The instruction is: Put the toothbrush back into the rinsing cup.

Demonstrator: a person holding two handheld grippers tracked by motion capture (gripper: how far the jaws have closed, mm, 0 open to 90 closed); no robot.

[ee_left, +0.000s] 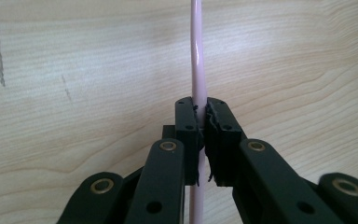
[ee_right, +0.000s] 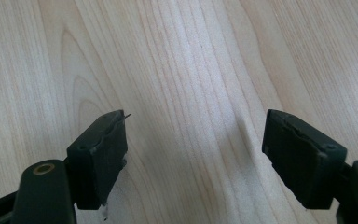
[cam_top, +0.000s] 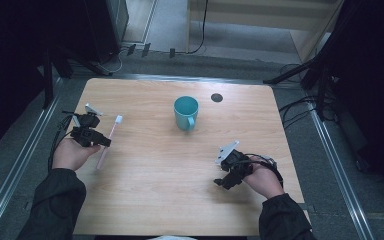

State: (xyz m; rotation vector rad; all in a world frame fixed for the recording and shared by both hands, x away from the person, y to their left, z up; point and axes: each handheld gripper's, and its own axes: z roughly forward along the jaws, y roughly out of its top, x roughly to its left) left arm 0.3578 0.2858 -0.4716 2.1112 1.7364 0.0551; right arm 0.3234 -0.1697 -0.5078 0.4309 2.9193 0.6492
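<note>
Pinching the pink toothbrush (ee_left: 197, 70) tight, the left tool (ee_left: 201, 119) is holding it over the bench (cam_top: 150, 185); the right tool (ee_right: 196, 154) is gaping wide.

Wooden table (cam_top: 155, 190) w/ teal mug (cam_top: 186, 113) (handle facing the person).

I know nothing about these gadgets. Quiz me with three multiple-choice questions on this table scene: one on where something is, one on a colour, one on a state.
1. Where does the teal mug stand on the wooden table?
A. Far half, near the middle
B. Near left corner
C. Right beside the right gripper

2. What colour is the toothbrush handle?
A. Green
B. Pink
C. Black

3. How is the right gripper?
A. Shut on the mug
C. Shut on a spoon
B. Open, with nothing in it

Answers: 1 A, the high view shows it there; 2 B, pink between the left gripper jaws; 3 B, only bare wood between its jaws.
</note>
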